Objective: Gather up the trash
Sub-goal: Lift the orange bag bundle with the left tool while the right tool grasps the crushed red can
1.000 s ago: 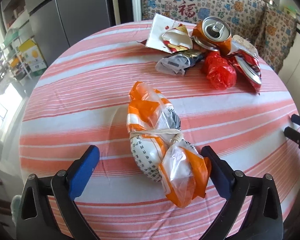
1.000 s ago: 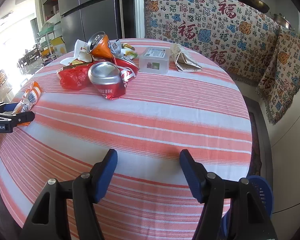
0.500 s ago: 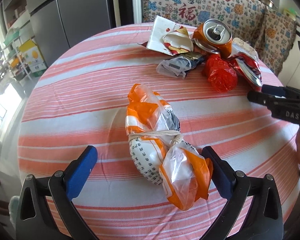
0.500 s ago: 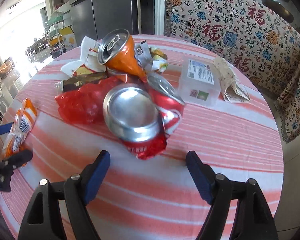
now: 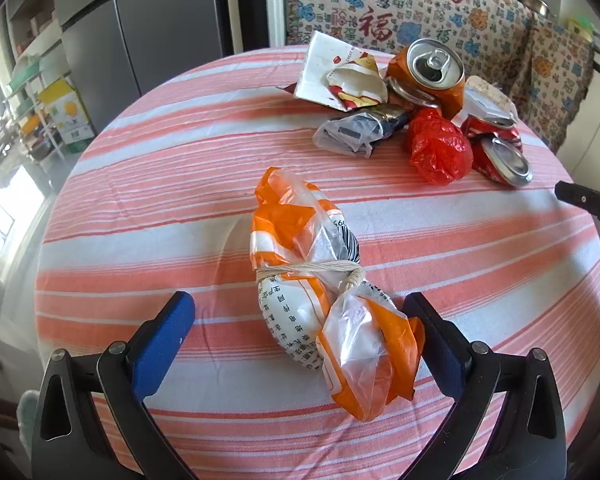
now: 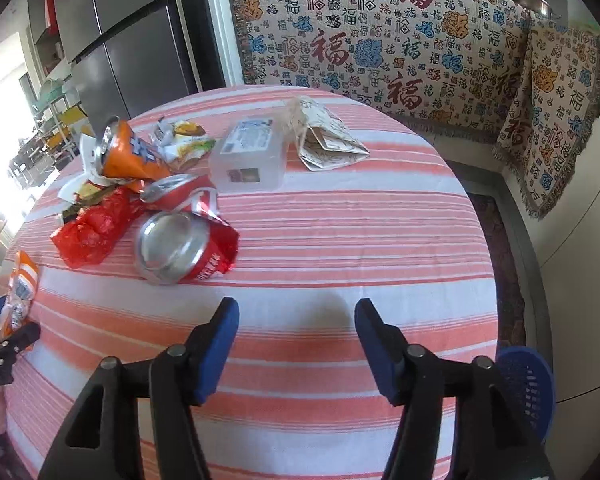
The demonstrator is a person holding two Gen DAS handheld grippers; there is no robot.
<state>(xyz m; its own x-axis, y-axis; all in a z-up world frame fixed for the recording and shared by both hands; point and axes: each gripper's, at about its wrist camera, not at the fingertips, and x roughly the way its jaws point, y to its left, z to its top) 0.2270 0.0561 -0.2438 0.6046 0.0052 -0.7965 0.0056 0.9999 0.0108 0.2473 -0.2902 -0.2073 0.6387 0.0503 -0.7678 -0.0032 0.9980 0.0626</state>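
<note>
Left claw (image 5: 296, 340) stood wide over the round, orange-and-white striped surface (image 5: 180, 184), its blue pads either side of the string-tied orange-and-clear plastic bag bundle (image 5: 320, 304), the right pad just beside the plastic; contact unclear. Right claw (image 6: 296, 336) was half open, its jaws having just been closing on nothing, bare cloth between them. The crushed red aluminium can (image 6: 184, 248) lay at its 11 o'clock, near a crumpled red plastic bag (image 6: 92, 232) and a dented orange can (image 6: 124, 152).

Bright daylight floods from the left (blown-out glare), fisheye edges warped and dark.
</note>
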